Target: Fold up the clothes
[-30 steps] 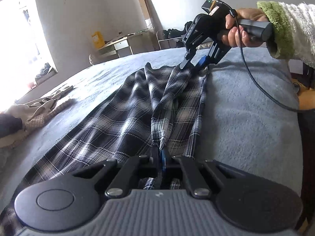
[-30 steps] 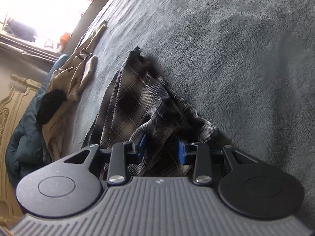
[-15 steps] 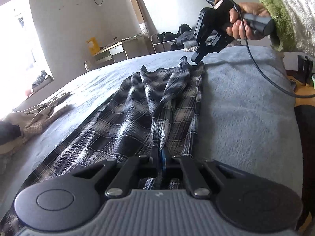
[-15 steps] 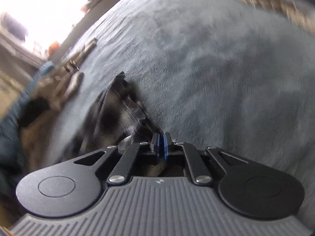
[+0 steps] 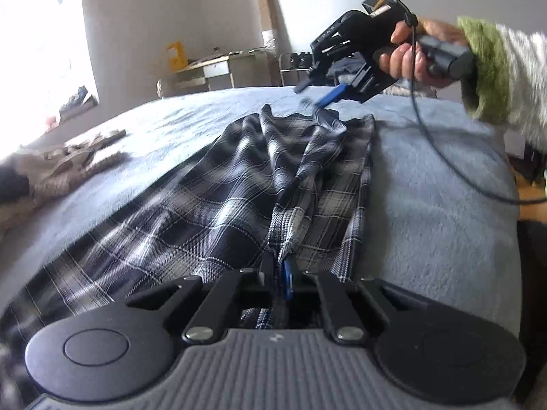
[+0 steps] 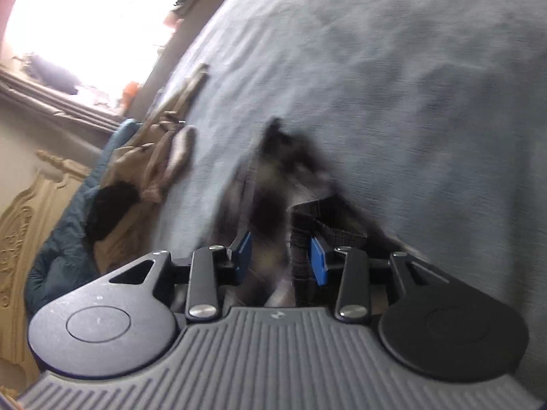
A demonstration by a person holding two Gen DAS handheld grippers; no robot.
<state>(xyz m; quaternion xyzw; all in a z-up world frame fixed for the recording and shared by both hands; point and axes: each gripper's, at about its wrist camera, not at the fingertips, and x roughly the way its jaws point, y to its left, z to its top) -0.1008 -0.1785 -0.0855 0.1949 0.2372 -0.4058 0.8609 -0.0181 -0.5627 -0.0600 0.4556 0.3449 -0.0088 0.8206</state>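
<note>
- Between the closed fingers of the left gripper (image 5: 278, 273), a fold of the plaid shirt (image 5: 239, 184) is pinched; a raised ridge of cloth runs forward from the jaws.
- Ahead of that gripper, the shirt is spread lengthwise on the grey blanket (image 5: 427, 212), partly gathered along its middle, its far end lying under the right gripper (image 5: 312, 97).
- At the right gripper, the blue pads (image 6: 316, 261) are seen well apart, so it is open; blurred plaid cloth lies between and just ahead of them, and no grip is shown.
- Far left of the left gripper, a beige garment (image 5: 65, 160) lies apart from the shirt.
- Handling is judged as light, thin and limp: the cloth sags and creases wherever it is not held, and a single layer could slip from a shallow pinch.
- Hold is best taken at hems or corners, with both ends gripped so that the fabric stays taut.
- Whether a fold is being opened or laid cannot be told.
</note>
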